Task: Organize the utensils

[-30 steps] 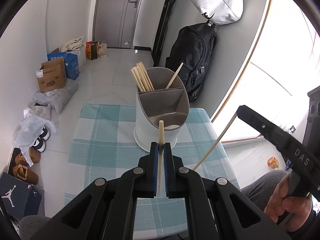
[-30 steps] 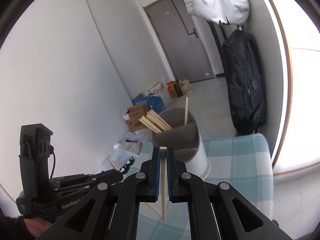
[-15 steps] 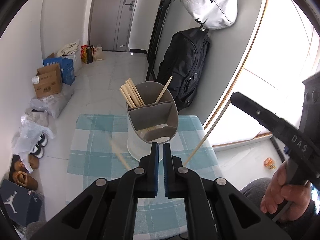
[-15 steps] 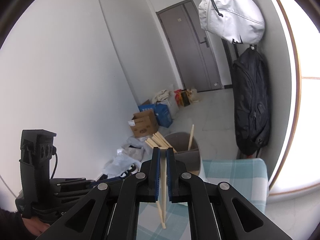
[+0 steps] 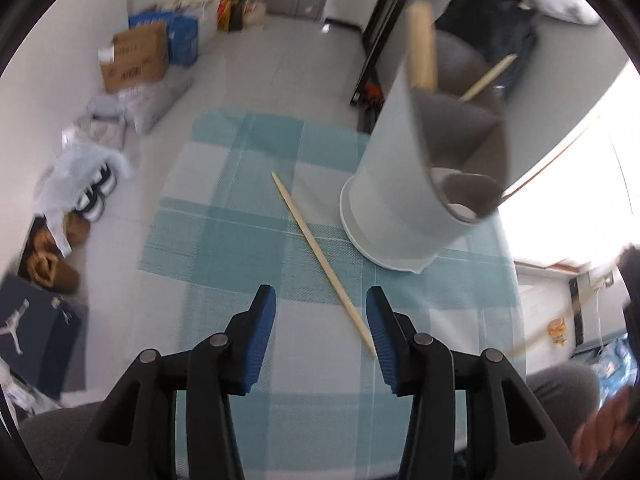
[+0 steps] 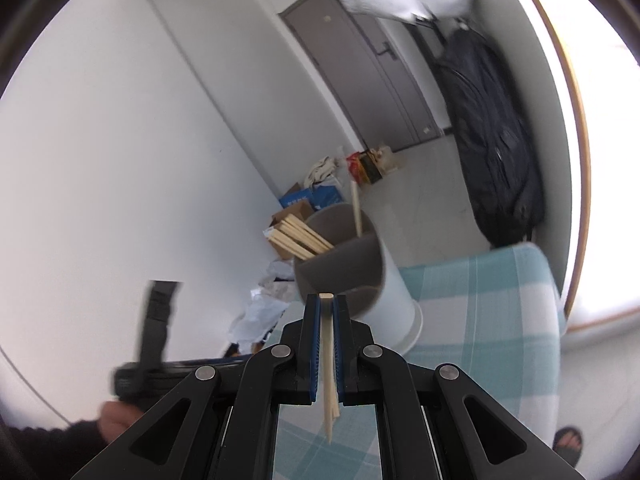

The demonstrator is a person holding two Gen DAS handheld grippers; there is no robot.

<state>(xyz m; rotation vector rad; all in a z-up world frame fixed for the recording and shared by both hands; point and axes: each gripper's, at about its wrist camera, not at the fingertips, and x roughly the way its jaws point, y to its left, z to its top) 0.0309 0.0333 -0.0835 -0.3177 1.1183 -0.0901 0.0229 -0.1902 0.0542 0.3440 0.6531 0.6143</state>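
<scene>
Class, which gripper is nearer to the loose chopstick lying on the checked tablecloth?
Left. The open left gripper hovers right over the loose chopstick, whose near end lies by its right finger. The right gripper, shut on another chopstick, is held apart, facing the utensil holder.

I see a teal-and-white checked cloth, a pale wooden chopstick, a white holder with grey inside, and blue tool pads.

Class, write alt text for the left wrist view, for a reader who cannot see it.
The open left gripper hovers over a single chopstick lying diagonally on a teal checked tablecloth. To the right stands a white utensil holder with grey dividers and chopsticks inside; boxes and shoes sit on the floor beyond.
</scene>
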